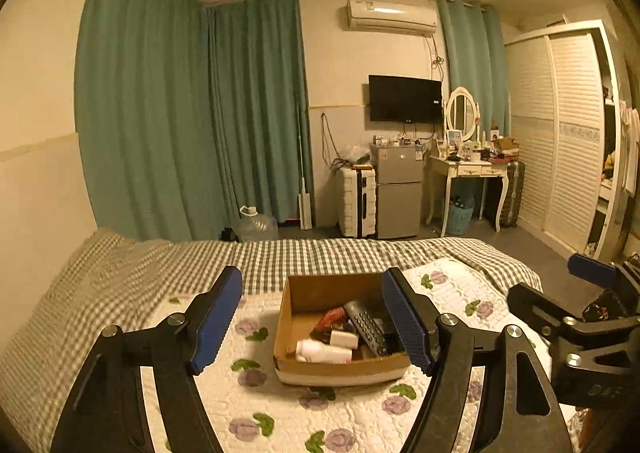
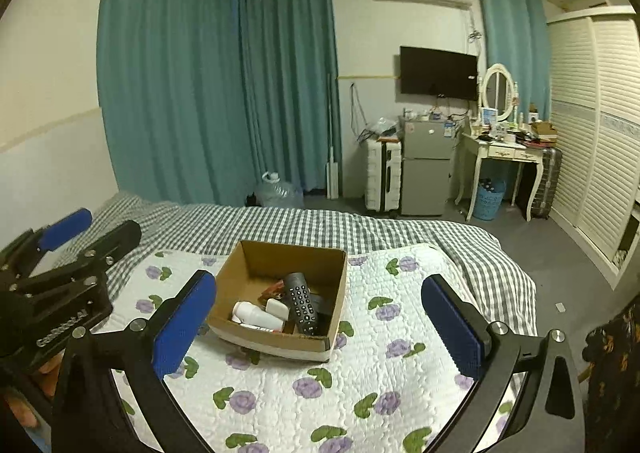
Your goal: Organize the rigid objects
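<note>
Both tongs hang above the quilted floral bedspread (image 2: pixel 360 385), level and pointing toward the foot of the bed, each with its blue pads spread wide and holding nothing. The left gripper (image 1: pixel 316 317) frames the cardboard box (image 1: pixel 340 371) between its fingers: the right pad overlaps the box's 3 o'clock wall in its own view, though whether it touches cannot be told. The right gripper (image 2: pixel 320 321) sits further back, and the box (image 2: pixel 276 345) lies toward its left pad, at about 10 o'clock from its midpoint. The two tools are side by side, near each other (each shows at the edge of the other's view).

Inside the box lie a black remote control (image 2: pixel 301 303), leaning from the centre toward the 5 o'clock corner, a white bottle (image 2: pixel 256 313) on its side along the near wall, a small white block (image 2: pixel 277 308) just beside the remote, and a red packet (image 1: pixel 332 319) partly hidden behind them.

The box stands upright in the middle of the bedspread, well apart from its edges. Bare quilt spreads at 3 o'clock and 6 o'clock of the box; at 12 o'clock the checked sheet (image 2: pixel 304 225) runs to the foot of the bed, with grey floor (image 2: pixel 560 249) beyond.
</note>
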